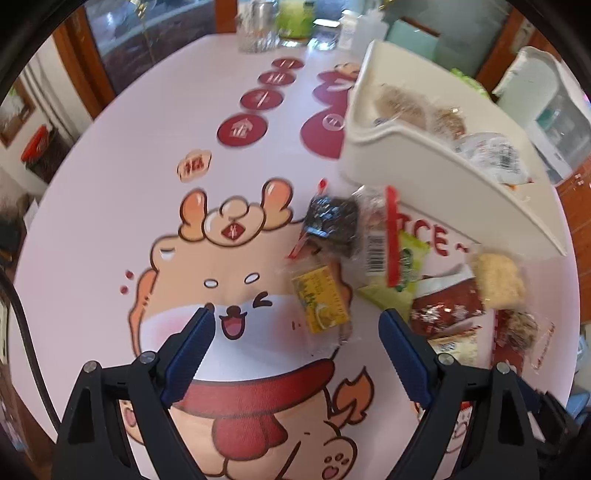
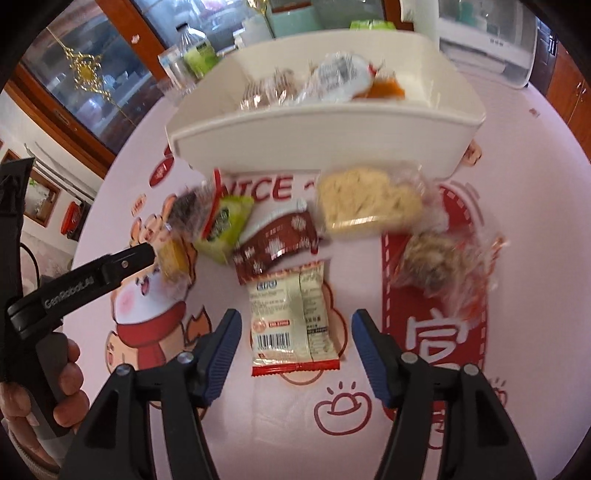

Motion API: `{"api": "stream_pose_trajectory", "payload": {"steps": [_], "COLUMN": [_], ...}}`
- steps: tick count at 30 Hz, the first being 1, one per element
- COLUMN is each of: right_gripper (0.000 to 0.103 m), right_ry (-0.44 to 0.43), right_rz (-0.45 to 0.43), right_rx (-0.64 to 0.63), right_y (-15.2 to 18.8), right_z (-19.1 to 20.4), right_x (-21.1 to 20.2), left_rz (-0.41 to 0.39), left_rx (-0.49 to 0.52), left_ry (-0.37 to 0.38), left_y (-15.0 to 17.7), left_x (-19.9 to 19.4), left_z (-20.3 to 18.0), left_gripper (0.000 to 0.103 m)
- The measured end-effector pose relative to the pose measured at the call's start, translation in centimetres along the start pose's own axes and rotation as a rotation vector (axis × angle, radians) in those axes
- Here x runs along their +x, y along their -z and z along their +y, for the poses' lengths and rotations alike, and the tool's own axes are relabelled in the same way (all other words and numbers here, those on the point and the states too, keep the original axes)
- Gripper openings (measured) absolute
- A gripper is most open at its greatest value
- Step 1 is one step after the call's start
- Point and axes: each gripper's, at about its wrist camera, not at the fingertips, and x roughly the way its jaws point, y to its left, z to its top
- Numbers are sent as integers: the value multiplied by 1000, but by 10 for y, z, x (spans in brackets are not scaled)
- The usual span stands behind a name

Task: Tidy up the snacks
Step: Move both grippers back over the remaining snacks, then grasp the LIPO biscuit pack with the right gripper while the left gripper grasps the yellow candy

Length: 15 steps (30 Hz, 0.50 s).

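Loose snack packets lie on the cartoon-printed table in front of a white bin [image 1: 424,173] [image 2: 314,144] that holds several wrapped snacks. My left gripper [image 1: 297,317] is open and points down, with a yellow packet [image 1: 319,299] [image 2: 173,258] just beyond its fingertips; the pads do not touch it. My right gripper [image 2: 295,317] is open around a cream packet with red ends [image 2: 291,321], with a gap on both sides. Further off lie a dark packet [image 1: 332,221], a green one [image 2: 225,229], a maroon one [image 2: 277,247], a pale cake [image 2: 365,206] and a brown clear-wrapped snack [image 2: 436,262].
Bottles and jars [image 1: 291,22] stand at the table's far end, left of the bin. A white appliance [image 1: 535,92] sits beyond the bin. A hand [image 2: 66,387] grips the left gripper's handle at the lower left of the right wrist view.
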Motion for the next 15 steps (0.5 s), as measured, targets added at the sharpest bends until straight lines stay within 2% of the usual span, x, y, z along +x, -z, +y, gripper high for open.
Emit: {"api": "stream_pose_trajectory", "payload": {"steps": [5,10,15], "right_gripper": [63,64,65], "right_ry": [18,36,43], "right_rz": [20,36,48], "right_rx": [-1,-4,-14], "right_y": [5,5,5], "right_z": [1,4,11], "right_x": [19,31,41], "left_rz": [35,38,28], "left_rx": [-41,-39,-17], "left_ry": [-6,-8,-30], "left_y": [1,2,-3], "left_x": [25,36,45], "left_z": [4,-1,-7], "left_gripper": [89,89,80]}}
